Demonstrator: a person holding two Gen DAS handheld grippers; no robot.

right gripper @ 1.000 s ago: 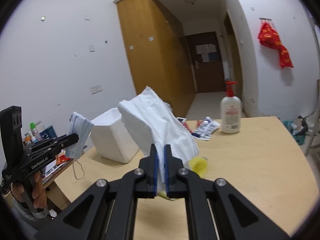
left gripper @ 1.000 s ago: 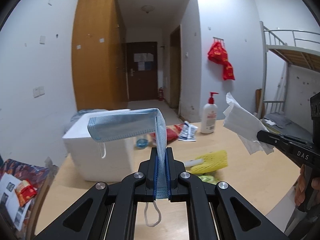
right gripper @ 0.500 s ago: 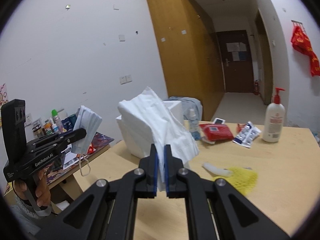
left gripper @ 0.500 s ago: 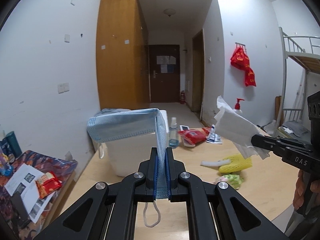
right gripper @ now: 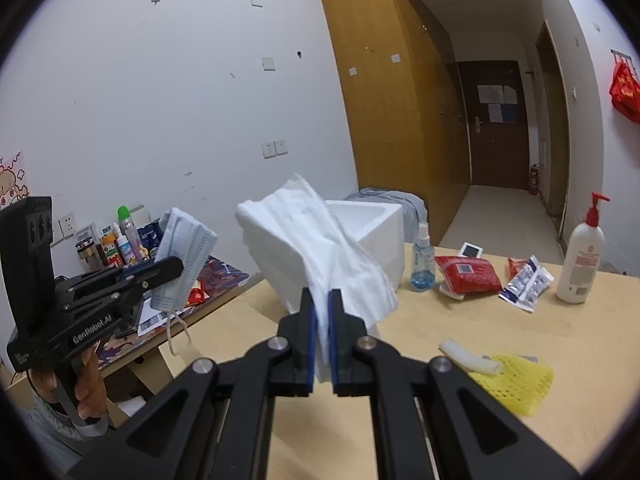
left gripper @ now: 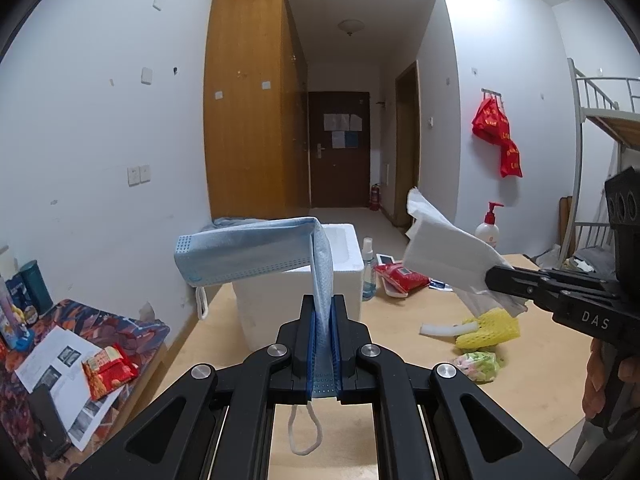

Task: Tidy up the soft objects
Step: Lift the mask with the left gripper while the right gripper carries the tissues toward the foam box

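My left gripper [left gripper: 323,312] is shut on a blue face mask [left gripper: 256,254], which folds over to the left with an ear loop hanging below. It shows in the right wrist view as well [right gripper: 182,258]. My right gripper [right gripper: 321,308] is shut on a stack of white tissues [right gripper: 316,248], also seen in the left wrist view [left gripper: 444,254]. Both are held in the air above the wooden table [left gripper: 520,392]. A white foam box [left gripper: 340,272] stands open behind the mask, also seen in the right wrist view [right gripper: 372,236]. A yellow foam net [left gripper: 488,328] lies on the table.
On the table: a white foam tube [left gripper: 444,329], a green crumpled wrapper [left gripper: 480,365], a red packet [left gripper: 402,278], a blue spray bottle [left gripper: 369,270], a white pump bottle [right gripper: 580,258], a foil sachet [right gripper: 526,280]. A cluttered side table [left gripper: 60,364] stands to the left.
Both grippers have drawn back and swung left with their loads; the foam box and table items now sit farther off and more to the right. The grips are unchanged.
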